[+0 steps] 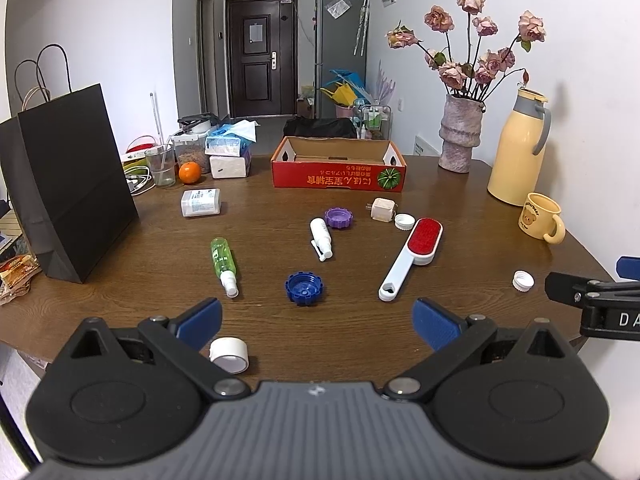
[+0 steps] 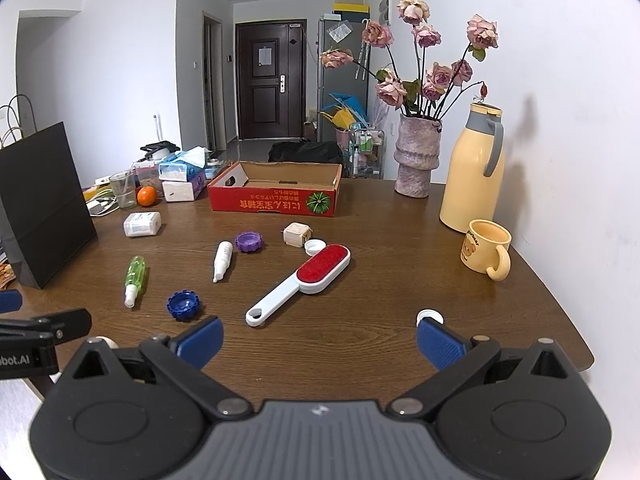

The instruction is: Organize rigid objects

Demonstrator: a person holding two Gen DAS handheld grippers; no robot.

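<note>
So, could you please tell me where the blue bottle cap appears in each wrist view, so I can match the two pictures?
Left wrist view: the blue bottle cap lies lower centre, between the green spray bottle and the lint brush.
Right wrist view: the same cap lies lower left, right of the spray bottle.
Shared landmark: the red cardboard box at the table's far side.

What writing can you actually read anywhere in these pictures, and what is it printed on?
"DA", cut off at the frame edge: on the right gripper.
"bot.AI", start cut off: on the left gripper.
Red cardboard box: yellow East Asian characters, upside down, not legible to me.
Yellow mug: curved lettering over a bear, too small to read.
White box: printed label, blurred.
Green spray bottle: label unreadable.
</note>
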